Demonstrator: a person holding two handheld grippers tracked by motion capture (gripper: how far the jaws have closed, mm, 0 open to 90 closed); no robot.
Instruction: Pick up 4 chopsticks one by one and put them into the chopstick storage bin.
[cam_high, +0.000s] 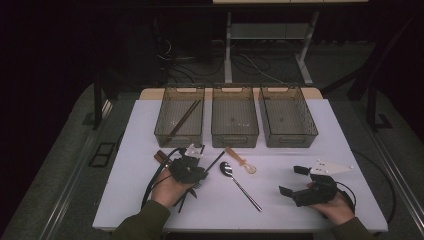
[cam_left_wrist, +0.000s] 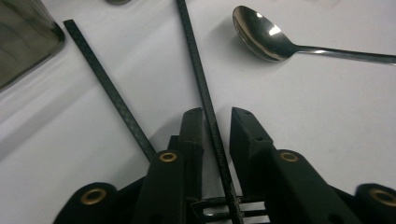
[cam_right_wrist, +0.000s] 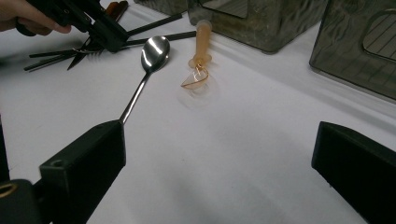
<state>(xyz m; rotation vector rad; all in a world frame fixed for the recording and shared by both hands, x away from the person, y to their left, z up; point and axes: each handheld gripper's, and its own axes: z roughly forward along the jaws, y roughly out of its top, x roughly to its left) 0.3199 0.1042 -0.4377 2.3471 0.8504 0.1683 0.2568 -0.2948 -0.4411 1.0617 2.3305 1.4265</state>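
From the high view I see a white counter (cam_high: 300, 150) with three clear bins (cam_high: 235, 117) in a row along its far side. The leftmost bin holds a dark chopstick lying on a slant. My left claw (cam_high: 196, 156) sits low over a small heap of dark cutlery at the counter's left front. A steel spoon (cam_high: 239, 182) lies just right of it, bowl toward the bins, handle running back toward me and to the right. An amber spoon (cam_high: 241, 161) lies beyond it. My right claw (cam_high: 293, 180) rests well apart on the right, jaws wide apart, holding nothing.

In the left claw view, a thin black chopstick (cam_left_wrist: 201, 84) runs straight up the gap between the jaws, its long axis in line with them, pointing away from me. The jaws stand narrowly apart on either side of it and do not yet look clamped. A second chopstick (cam_left_wrist: 109, 88) slants off to the left, outside the jaws. Fork tines show under the jaws. I judge the next move is to close on the centred stick; the left hand is plainly the nearer one.

In the right claw view, the jaws stand far apart over bare counter. The steel spoon's handle points toward the left jaw, its bowl away.
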